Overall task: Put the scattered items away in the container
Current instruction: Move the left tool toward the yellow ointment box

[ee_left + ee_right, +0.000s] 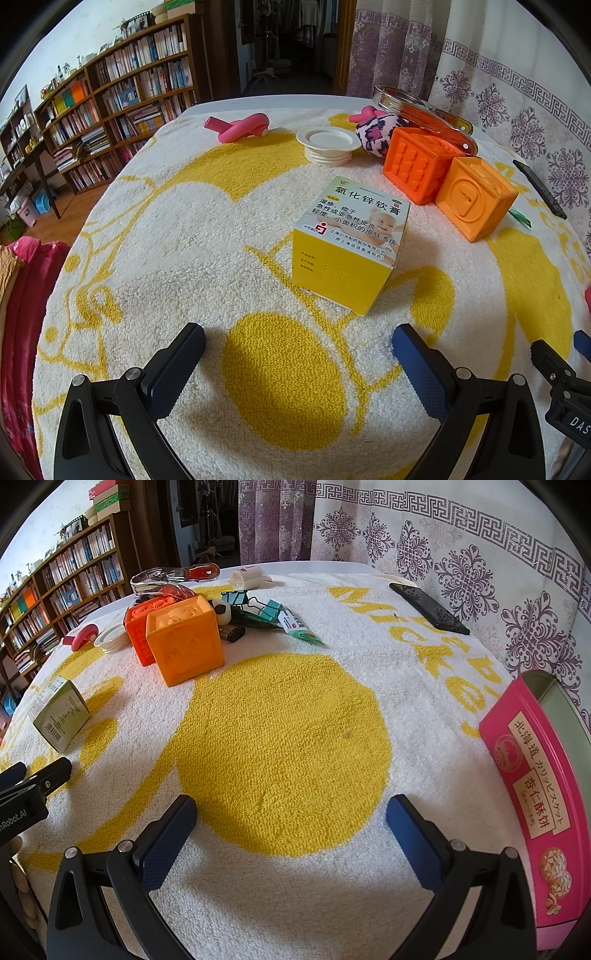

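Pink biscuit tin [535, 794], open, inside pale green, at 3 o'clock of the right wrist view.

Scattered on the towel:
- Yellow ointment box [351, 243] lying near centre of the left wrist view.
- Red-orange cube [417, 166] and lighter orange cube [474, 197] touching, at 2 o'clock.
- White lid [328, 144] at 12.
- Pink foam curler [238, 127] at 11.
- Teal binder clips [255, 603] and small tube [299, 627] behind the cubes.

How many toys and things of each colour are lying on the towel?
Orange rubber cubes: 2
Pink foam rollers: 2
White plastic lid: 1
Yellow cardboard box: 1
Black phone: 1
Teal binder clips: 2
Total: 9
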### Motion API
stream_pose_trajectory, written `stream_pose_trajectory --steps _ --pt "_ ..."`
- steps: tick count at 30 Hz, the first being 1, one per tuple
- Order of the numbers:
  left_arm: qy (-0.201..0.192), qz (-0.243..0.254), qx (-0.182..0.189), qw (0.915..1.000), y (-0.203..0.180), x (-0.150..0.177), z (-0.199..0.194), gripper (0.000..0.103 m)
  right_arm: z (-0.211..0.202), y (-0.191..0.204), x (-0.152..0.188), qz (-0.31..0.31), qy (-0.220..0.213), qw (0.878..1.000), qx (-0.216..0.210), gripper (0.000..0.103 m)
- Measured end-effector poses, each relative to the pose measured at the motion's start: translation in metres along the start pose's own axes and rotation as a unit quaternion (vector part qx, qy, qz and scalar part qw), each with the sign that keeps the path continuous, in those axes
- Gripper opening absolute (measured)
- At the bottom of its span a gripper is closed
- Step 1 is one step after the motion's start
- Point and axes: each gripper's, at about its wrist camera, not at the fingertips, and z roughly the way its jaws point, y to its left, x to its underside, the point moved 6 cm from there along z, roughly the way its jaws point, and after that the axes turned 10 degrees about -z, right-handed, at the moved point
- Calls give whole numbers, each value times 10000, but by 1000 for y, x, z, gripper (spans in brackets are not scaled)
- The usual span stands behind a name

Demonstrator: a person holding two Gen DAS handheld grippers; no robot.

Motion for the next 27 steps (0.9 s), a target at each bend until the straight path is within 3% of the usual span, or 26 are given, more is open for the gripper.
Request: stream_pose_trajectory --steps 7,22,27 --pt "30 122 115 9999 0 -1 -1 102 -2 -2 3 -533 -108 9972 -520 103" --pt "43 109 91 9999 1 -7 3 103 -4 3 5 -738 -6 9958 -547 103" --pt "11 -141 -85 9999 0 -11 6 103 -6 2 5 -723 -39 9955 -608 103"
